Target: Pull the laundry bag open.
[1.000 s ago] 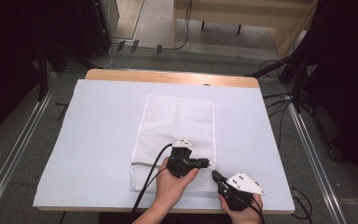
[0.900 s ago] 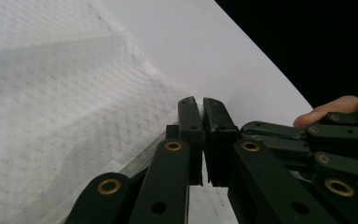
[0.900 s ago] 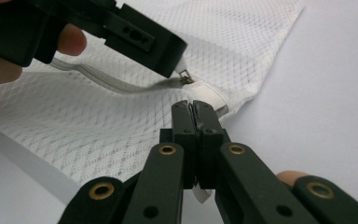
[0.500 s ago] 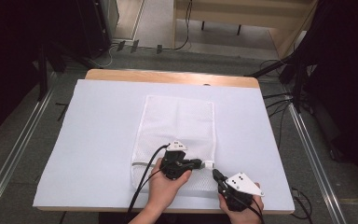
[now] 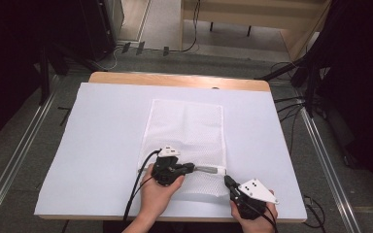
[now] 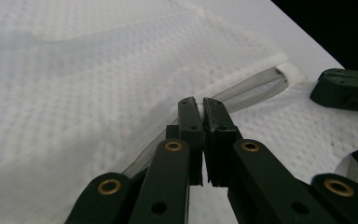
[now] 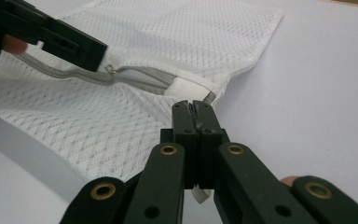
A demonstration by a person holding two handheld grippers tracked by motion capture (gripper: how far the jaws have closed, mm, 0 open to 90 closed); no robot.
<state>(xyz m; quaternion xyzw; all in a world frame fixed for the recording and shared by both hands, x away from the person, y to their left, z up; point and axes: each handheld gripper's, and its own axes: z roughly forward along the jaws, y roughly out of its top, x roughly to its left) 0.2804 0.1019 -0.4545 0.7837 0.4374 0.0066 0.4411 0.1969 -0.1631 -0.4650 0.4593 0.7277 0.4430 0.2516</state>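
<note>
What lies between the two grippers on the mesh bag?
In the high view, a grey zipper strip with a white end tab runs between the left gripper and right gripper across the mesh bag.

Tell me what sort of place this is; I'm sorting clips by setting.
Probably a lab or recording workspace: a table under a white sheet, metal rails along the floor, and loose cables beyond it.

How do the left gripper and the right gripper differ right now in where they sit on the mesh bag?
The left gripper lies over the mesh bag, pinching the zipper pull; the right gripper sits at the bag's near right corner, clamping its edge. The left points sideways along the grey zipper; the right points up toward it. Both are shut.
</note>
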